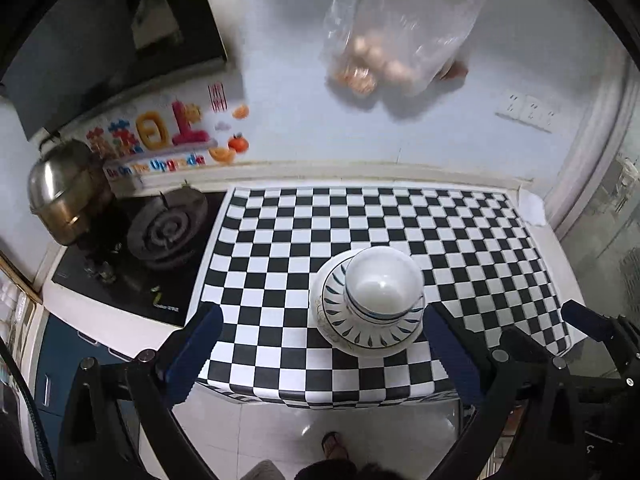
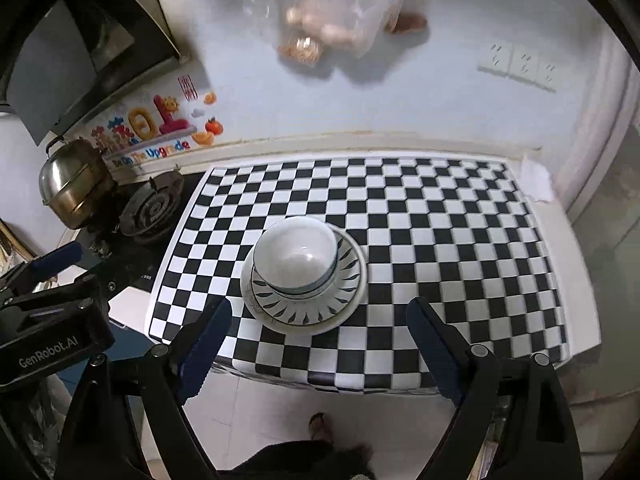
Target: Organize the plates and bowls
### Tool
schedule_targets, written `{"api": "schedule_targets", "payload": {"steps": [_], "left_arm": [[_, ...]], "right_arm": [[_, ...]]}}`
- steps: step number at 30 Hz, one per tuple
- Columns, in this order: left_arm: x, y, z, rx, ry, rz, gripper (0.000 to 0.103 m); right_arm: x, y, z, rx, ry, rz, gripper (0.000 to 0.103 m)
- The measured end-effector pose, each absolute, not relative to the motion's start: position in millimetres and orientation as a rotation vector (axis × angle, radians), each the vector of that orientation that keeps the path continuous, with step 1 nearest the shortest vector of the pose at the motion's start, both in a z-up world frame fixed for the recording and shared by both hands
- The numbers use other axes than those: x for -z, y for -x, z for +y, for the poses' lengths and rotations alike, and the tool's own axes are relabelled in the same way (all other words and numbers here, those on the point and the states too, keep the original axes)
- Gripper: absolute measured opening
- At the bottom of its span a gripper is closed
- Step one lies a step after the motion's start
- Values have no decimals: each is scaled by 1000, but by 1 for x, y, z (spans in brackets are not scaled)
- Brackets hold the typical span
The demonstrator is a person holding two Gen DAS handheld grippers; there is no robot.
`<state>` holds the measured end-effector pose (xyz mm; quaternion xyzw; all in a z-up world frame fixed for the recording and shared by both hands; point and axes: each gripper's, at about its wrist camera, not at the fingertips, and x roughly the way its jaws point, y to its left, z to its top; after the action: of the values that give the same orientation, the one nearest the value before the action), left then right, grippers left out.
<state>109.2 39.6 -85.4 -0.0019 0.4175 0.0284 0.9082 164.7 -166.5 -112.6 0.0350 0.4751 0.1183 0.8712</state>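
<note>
A white bowl (image 1: 383, 282) sits stacked in a leaf-patterned plate (image 1: 370, 320) on a larger white plate (image 2: 352, 300), near the front edge of the checkered desk (image 1: 460, 232). Both the left gripper (image 1: 322, 344) and the right gripper (image 2: 320, 340) hang above and short of the stack — fingers spread wide, holding nothing.

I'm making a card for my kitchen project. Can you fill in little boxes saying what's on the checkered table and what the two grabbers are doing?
surface: checkered tablecloth
stack: white bowl on a leaf-patterned plate, on a larger white plate
stack place: near the front edge
left gripper: open, empty, in front of the stack
right gripper: open, empty, in front of the stack
beside the table: gas stove, steel pot
on the wall: plastic bag
</note>
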Motion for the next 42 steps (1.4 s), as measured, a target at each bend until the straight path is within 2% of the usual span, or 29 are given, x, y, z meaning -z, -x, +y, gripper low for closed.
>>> {"api": "schedule_targets", "payload": {"steps": [11,21,42], "left_arm": [[36,-10,24,-78,4,759,102],[26,48,12,-111,3,740,102],[19,82,1,-134,-1,722,102]], "right_arm": [[46,-61,-193,-229,-45,864,93],[4,12,-224,-217,-51,773,93],[-7,36,-242,-202,-36,765,93]]}}
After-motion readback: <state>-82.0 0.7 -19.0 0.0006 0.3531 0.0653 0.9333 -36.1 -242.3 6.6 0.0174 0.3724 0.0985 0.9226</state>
